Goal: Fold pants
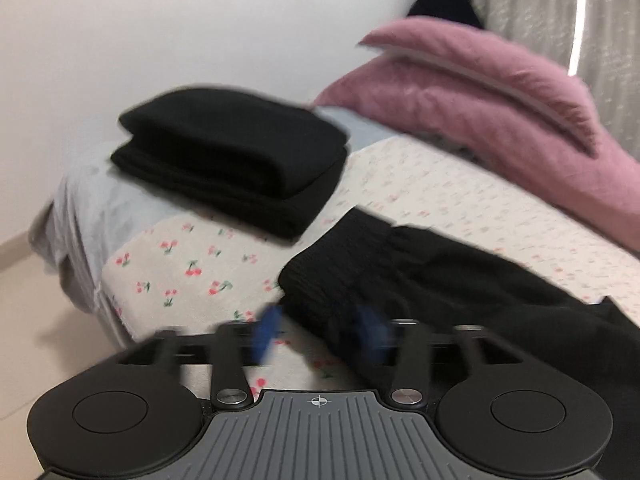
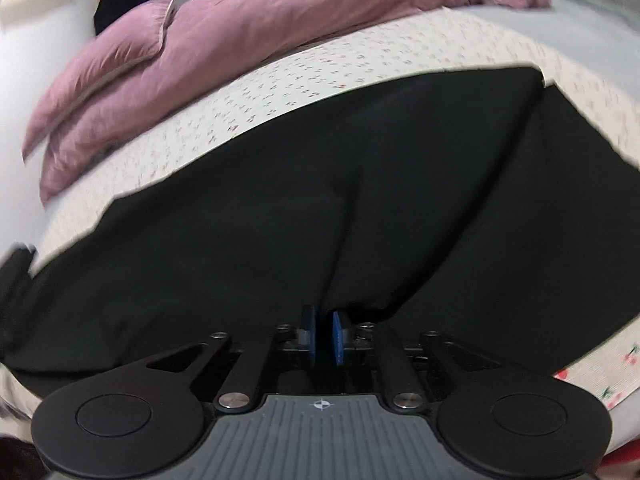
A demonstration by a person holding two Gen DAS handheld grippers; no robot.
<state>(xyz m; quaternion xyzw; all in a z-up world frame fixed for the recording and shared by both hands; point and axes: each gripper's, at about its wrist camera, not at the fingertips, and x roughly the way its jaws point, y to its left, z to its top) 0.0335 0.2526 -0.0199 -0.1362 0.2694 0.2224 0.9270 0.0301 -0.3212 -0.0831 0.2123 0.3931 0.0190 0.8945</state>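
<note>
Black pants (image 1: 440, 280) lie spread on the cherry-print bed sheet (image 1: 192, 264), with the ribbed waistband (image 1: 340, 256) nearest my left gripper (image 1: 320, 332). That gripper is open, its blurred blue pads (image 1: 268, 332) set wide apart over the waistband's near corner without pressing on it. In the right wrist view the pants (image 2: 280, 200) fill the middle as a flat dark sheet. A crease in them runs down to my right gripper (image 2: 324, 338). Its blue pads (image 2: 310, 338) stand a narrow gap apart at the cloth's near edge, so it is open.
A folded stack of black garments (image 1: 232, 160) sits at the bed's far left corner. A pink duvet (image 1: 500, 112) is heaped along the back, also the pink duvet (image 2: 200, 40) in the right view. The bed edge drops to the floor (image 1: 24, 320) at left. A curtain (image 1: 540, 8) hangs behind.
</note>
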